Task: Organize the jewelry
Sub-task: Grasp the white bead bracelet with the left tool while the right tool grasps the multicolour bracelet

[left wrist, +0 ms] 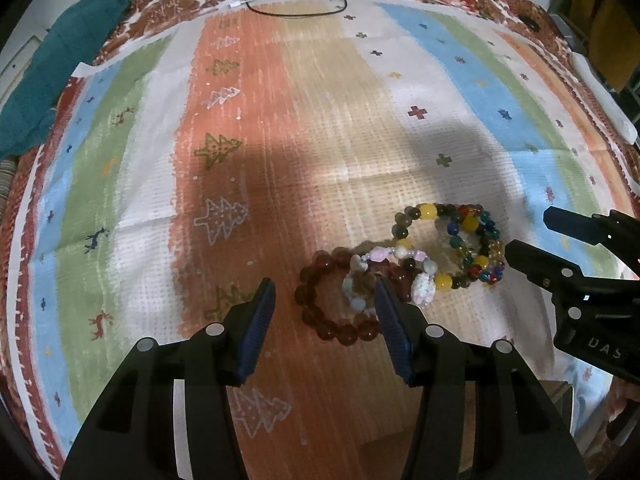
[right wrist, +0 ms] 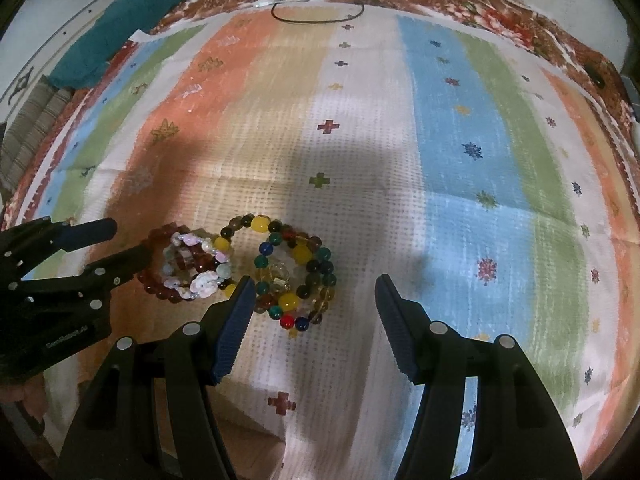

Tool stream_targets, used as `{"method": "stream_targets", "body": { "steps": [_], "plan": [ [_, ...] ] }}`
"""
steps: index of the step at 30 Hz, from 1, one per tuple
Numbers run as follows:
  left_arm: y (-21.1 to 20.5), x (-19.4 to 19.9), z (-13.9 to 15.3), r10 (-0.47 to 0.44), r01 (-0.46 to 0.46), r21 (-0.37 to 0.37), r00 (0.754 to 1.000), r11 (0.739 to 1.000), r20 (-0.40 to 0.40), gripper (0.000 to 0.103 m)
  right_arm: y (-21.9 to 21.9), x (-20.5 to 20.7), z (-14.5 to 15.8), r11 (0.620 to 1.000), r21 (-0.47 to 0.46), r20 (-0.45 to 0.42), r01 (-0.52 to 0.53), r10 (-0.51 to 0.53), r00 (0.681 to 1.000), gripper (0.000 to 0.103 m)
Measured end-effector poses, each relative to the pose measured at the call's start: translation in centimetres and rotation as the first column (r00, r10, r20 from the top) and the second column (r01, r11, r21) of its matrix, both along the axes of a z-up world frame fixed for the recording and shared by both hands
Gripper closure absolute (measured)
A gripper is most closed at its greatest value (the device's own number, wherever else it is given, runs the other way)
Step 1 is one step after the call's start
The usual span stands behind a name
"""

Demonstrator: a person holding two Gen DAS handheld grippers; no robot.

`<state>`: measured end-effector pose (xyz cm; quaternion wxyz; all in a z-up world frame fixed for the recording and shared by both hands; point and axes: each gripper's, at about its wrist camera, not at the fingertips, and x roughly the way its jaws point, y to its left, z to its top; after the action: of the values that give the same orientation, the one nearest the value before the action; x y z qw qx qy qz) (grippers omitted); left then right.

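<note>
- The cloth has stripes of orange, beige, white, blue and green, with small crosses, trees and deer, and a red-brown floral border.
- The dark red bead bracelet is one colour.
- The pastel bracelet is pink, white and pale blue.
- The multicolour bracelets mix yellow, green, blue, red and amber beads.
- The left gripper is black with blue pads.
- The towel is teal.

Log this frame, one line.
phase: approach | left gripper: open, at red bracelet | right gripper: open, at mixed bracelets | held: nothing
</note>
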<state>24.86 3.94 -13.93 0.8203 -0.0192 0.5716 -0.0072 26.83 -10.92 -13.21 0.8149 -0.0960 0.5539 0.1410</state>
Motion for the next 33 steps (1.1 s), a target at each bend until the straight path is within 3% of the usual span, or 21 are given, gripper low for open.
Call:
{"method": "stream_targets", "body": {
  "steps": [20, 27, 33],
  "plan": [
    [-1.0, 2.8, -2.5, -0.029, 0.029, -0.010, 0.999, 1.000, -0.028, 0.052, 0.1, 2.6, -3.1, 0.999, -0.052, -0.050, 0.009, -0.012, 0.999, 0.063],
    [-1.4, 3.5, -3.0, -0.045, 0.044, -0.030, 0.999, 0.999, -0.028, 0.059, 0.4, 3.1, -3.4, 0.999, -0.043, -0.056, 0.000, -0.002, 0.998, 0.072],
    [-1.1, 3.7, -3.5, -0.040, 0.039, -0.034, 0.999, 0.999, -0.030, 0.069, 0.8, 3.2, -3.7, 1.000, -0.018, -0.071, -0.018, 0.016, 0.997, 0.087]
  ]
}}
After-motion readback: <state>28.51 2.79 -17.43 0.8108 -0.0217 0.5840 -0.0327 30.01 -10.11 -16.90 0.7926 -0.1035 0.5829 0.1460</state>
